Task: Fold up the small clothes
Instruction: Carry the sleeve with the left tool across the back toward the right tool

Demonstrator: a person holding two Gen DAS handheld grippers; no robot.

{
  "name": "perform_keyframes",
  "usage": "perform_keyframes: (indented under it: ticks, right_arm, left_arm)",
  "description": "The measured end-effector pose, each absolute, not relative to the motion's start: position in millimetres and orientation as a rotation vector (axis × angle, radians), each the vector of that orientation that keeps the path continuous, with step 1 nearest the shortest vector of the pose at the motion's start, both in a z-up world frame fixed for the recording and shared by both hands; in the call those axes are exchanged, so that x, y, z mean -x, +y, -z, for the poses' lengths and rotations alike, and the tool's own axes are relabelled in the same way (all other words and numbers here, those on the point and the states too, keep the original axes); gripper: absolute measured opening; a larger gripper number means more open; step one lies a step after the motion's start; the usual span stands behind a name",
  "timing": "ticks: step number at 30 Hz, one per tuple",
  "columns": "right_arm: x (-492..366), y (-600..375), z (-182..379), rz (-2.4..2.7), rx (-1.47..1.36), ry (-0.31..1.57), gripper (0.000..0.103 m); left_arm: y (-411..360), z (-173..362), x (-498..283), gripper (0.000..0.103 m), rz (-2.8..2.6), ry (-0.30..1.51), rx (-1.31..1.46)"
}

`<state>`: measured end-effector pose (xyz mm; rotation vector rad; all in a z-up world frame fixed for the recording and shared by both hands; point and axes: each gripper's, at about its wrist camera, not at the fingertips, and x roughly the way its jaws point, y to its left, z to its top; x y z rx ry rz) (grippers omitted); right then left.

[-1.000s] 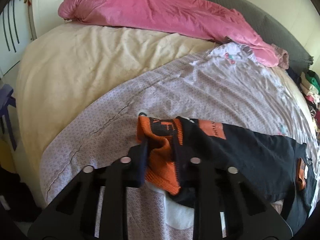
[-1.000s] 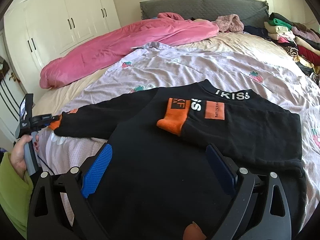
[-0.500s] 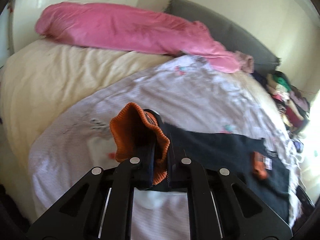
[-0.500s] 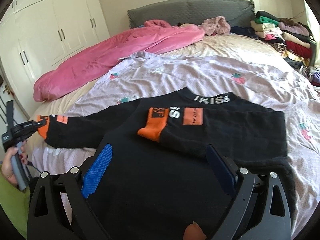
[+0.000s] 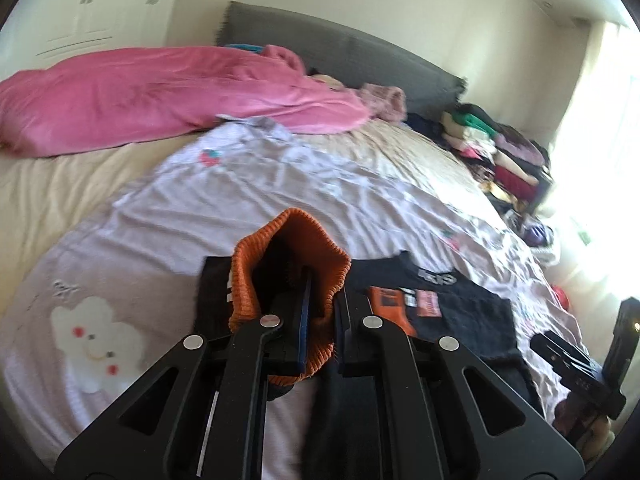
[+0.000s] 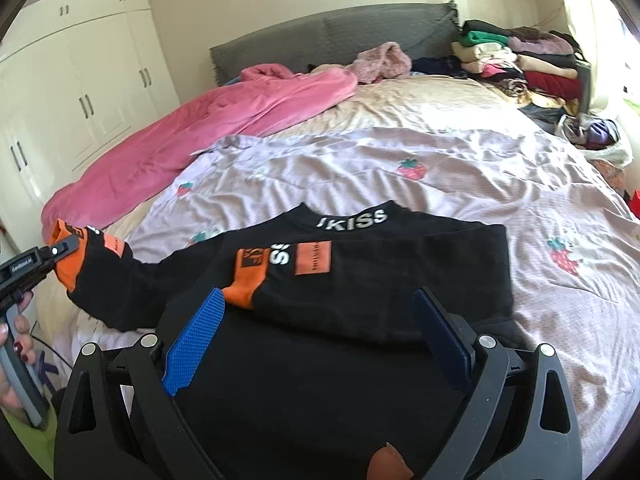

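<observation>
Cuff (image 5: 288, 276) is held by the closed left claw (image 5: 316, 320), while the right claw (image 6: 320, 340) is kept wide above the sweater (image 6: 320, 380).

The left wrist view looks from the bed's left side, close and slightly downward, toward the far right. The right wrist view looks from the near edge toward the grey padded headboard (image 6: 332, 36). Both share the black sweater with orange cuffs (image 6: 360, 292) and the pink blanket (image 5: 168, 92).

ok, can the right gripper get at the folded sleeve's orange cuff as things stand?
Probably yes: the right gripper is open just short of the orange cuff, which lies atop the black sweater with nothing covering it.
</observation>
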<state>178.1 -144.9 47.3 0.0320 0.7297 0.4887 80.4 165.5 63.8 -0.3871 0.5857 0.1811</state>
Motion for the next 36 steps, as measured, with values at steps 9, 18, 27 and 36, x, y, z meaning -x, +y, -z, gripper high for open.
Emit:
perform_keyframes:
  ticks: [9,18,27,36]
  right_arm:
    - [-186,-165,-47,-0.413,-0.048,0.727,0.094]
    - [-191,-161,-37,-0.382,-0.033,0.753,0.094]
    - [-181,-111,-10,-0.582,-0.002,0.844,0.094]
    - [-179,-68,35,-0.669,0.057,0.963,0.090]
  left_arm:
    - [108,-48,-118,0.003,-0.015,0.655,0.368]
    - [80,-25,-137,0.021,0.127,0.713,0.411]
    - [106,-20,-136,0.038,0.007,0.702,0.386]
    - [133,-12,-136,0.072,-0.112,0.721,0.299]
